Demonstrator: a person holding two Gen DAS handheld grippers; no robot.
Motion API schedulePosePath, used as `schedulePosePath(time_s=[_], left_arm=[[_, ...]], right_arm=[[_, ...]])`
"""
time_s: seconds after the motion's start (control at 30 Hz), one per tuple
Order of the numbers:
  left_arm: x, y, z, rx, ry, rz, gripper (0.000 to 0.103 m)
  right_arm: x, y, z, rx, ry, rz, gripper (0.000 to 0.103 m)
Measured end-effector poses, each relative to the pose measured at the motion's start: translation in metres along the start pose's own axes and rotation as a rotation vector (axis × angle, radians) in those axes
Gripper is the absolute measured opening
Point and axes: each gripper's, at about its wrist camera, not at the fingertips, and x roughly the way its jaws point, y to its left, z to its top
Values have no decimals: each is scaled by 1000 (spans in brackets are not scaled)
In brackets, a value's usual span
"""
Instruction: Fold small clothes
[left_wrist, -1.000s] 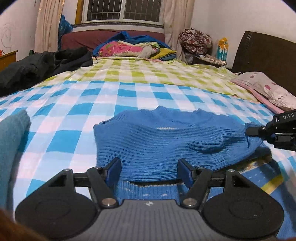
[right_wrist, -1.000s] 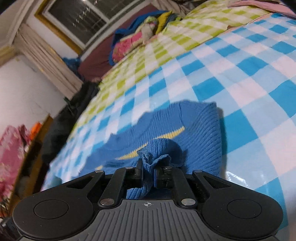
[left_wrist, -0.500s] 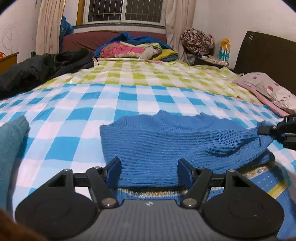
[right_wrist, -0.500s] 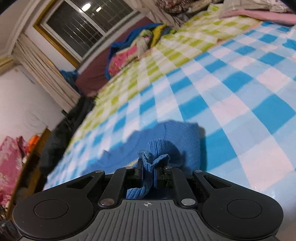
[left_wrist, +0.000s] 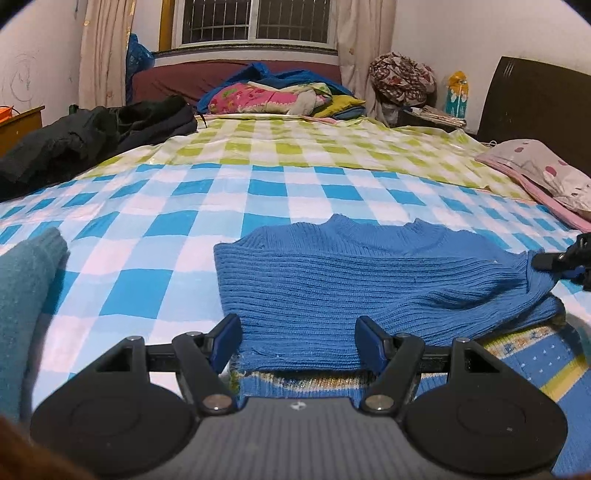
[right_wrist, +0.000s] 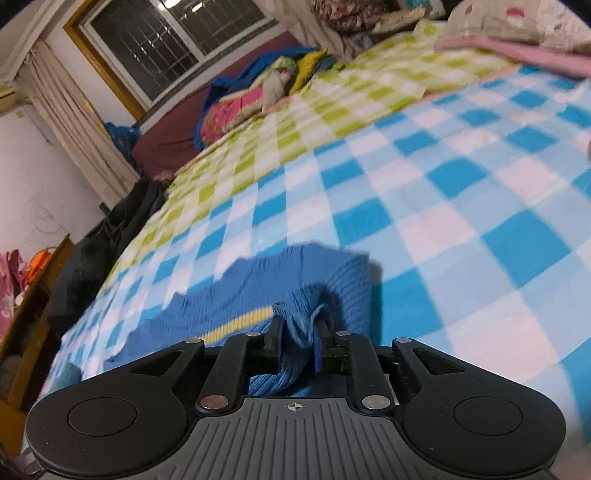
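A blue knit sweater (left_wrist: 369, 288) with yellow stripes lies folded over on the blue-checked bedsheet (left_wrist: 155, 266). My left gripper (left_wrist: 297, 338) stands open low over its near edge, and the folded layer lies loose between the blue pads (left_wrist: 226, 338). In the right wrist view my right gripper (right_wrist: 300, 332) has a bunched corner of the sweater (right_wrist: 258, 280) between its jaws. The jaws are opening and the pads no longer pinch the cloth. That gripper's tip (left_wrist: 543, 260) shows at the sweater's right end in the left wrist view.
A teal garment (left_wrist: 26, 295) lies at the left edge. Dark clothes (left_wrist: 81, 144) are heaped at the far left of the bed, colourful bedding (left_wrist: 273, 98) at the far end, a pink pillow (left_wrist: 539, 170) by the headboard on the right.
The right gripper's jaws have parted from the pinched sweater corner, and its view has swung. The folded layer has settled flatter. The left gripper has kept still.
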Motion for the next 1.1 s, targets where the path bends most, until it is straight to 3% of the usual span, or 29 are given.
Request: schedulePosePath(time_s=[0.1,0.2,0.57,0.7,0.87,1.0,1.1], left_arm=[[0,1,0,1,-3,6,73],[0,2,-1,2,2,12,73],[1,4,-2,-3,5,18,76],[1,13,-5,-29,12,24,76],[0,19,-5,-44,9,32,77],[-2,13,3,-25,-20,18,77],[6,7,13,-19,-31,-7,77]], right_arm=[[-14,7,3,-73,-65,-60,21],[-21,16,1,-132,-81,-30,21],[14,66,-14,-403,75,59,21],[21,65,-23,-449,161,-38,20],[2,62,-30,-470,146,-75,21],[3,87,-24,-479,118,50,21],[25,110,-28,-508,160,116,21]])
